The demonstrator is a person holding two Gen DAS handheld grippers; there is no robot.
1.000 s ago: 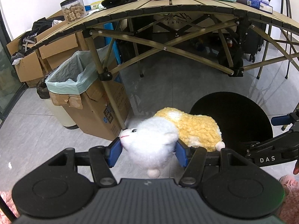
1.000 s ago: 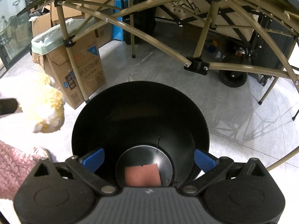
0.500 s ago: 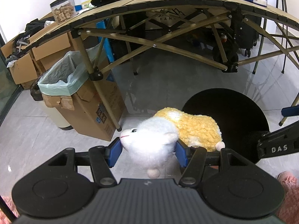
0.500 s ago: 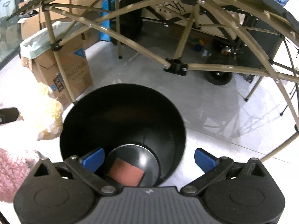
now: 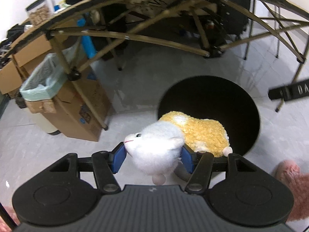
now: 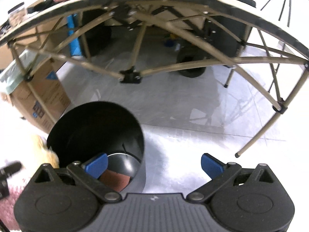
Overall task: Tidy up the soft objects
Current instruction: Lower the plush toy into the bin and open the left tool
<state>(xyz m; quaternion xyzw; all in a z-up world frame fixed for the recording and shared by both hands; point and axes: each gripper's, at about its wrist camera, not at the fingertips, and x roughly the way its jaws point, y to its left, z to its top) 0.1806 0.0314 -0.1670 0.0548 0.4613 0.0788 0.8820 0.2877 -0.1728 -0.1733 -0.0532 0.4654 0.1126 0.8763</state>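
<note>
Plush toy (image 5: 164, 145), one white-and-yellow animal, sits clamped by its white head between the left gripper's (image 5: 153, 155) blue fingers (image 5: 118, 159), its yellow body reaching beyond them over one black bin (image 5: 249, 104). The right gripper's (image 6: 153, 165) fingers (image 6: 211, 165) stand wide, holding nothing, above that bin's rim.

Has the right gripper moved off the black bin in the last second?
Yes. The right gripper has shifted right: the black bin, earlier centred between its fingers, now sits left.

plush toy (image 5: 173, 141): fluffy pile cloth | bin (image 6: 81, 127): smooth matt black plastic | floor (image 6: 183, 106): glossy tile | box (image 5: 77, 116): matt cardboard
</note>
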